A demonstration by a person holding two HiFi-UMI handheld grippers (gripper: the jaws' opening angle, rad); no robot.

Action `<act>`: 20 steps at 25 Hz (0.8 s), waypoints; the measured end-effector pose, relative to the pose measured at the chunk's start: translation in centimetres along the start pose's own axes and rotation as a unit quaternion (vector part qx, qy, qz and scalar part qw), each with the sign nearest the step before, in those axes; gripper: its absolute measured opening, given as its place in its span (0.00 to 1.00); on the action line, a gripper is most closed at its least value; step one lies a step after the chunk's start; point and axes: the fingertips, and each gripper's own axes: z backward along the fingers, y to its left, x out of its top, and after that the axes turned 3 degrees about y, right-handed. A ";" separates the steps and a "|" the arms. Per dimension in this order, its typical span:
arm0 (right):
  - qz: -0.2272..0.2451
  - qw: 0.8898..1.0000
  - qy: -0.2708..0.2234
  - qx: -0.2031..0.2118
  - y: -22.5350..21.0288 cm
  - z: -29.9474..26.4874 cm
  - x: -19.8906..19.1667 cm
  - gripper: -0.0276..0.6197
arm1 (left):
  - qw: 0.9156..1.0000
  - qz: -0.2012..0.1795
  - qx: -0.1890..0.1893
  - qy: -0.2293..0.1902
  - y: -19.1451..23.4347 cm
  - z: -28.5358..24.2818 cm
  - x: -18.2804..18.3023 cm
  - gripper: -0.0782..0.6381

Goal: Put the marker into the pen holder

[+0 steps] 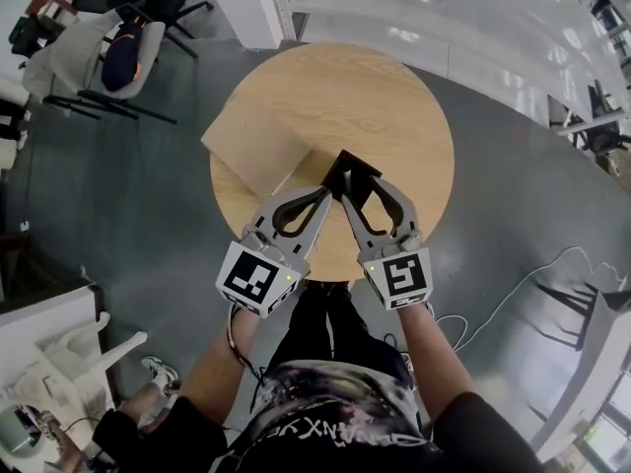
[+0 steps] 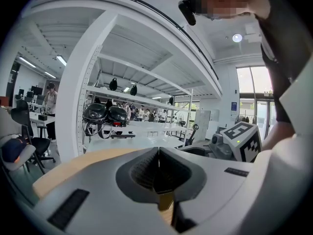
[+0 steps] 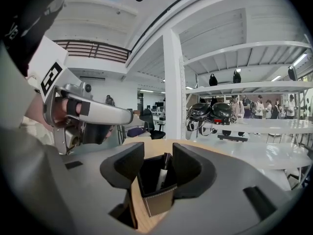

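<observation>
Checking the release, I find the marker [image 3: 162, 173] leaning inside the pen holder [image 3: 157, 203], its top about level with the rim. The right hand-held gripper [image 3: 157, 156] has its jaws apart, one on either side of the holder's opening, and the pads are clear of the marker. The left hand-held gripper [image 2: 158, 153] has its jaws together at the holder's left edge. I cannot tell whether they pinch its wall. The holder stands upright on the round wooden surface [image 1: 375, 97].

Risks, in my judgement:
- A right jaw drawn back askew could catch the rim or the marker's top and tip the holder.
- The holder looks light, so it could slide or topple if the left hand-held gripper pulls away while snagged on the wall.

I recommend lifting straight up, clear of the holder.
</observation>
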 end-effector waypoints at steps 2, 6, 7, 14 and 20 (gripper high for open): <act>0.008 1.000 -0.014 -0.003 -0.1 0.4 1.2 0.31 | 1.000 -0.001 0.001 -0.003 -0.3 0.2 0.6 0.14; 0.012 1.000 -0.028 -0.005 0.1 1.8 3.7 0.32 | 1.000 -0.012 0.003 -0.001 -1.0 0.9 1.7 0.14; 0.016 0.999 -0.032 -0.005 0.2 2.2 4.4 0.32 | 1.000 -0.013 0.003 -0.002 -1.2 1.0 2.1 0.14; 0.037 0.998 -0.056 -0.010 1.2 4.7 9.2 0.32 | 1.000 -0.027 0.004 -0.010 -2.1 2.9 5.2 0.14; 0.051 0.996 -0.070 -0.012 2.3 8.1 12.6 0.32 | 0.999 -0.044 0.004 -0.015 -3.6 5.2 7.9 0.14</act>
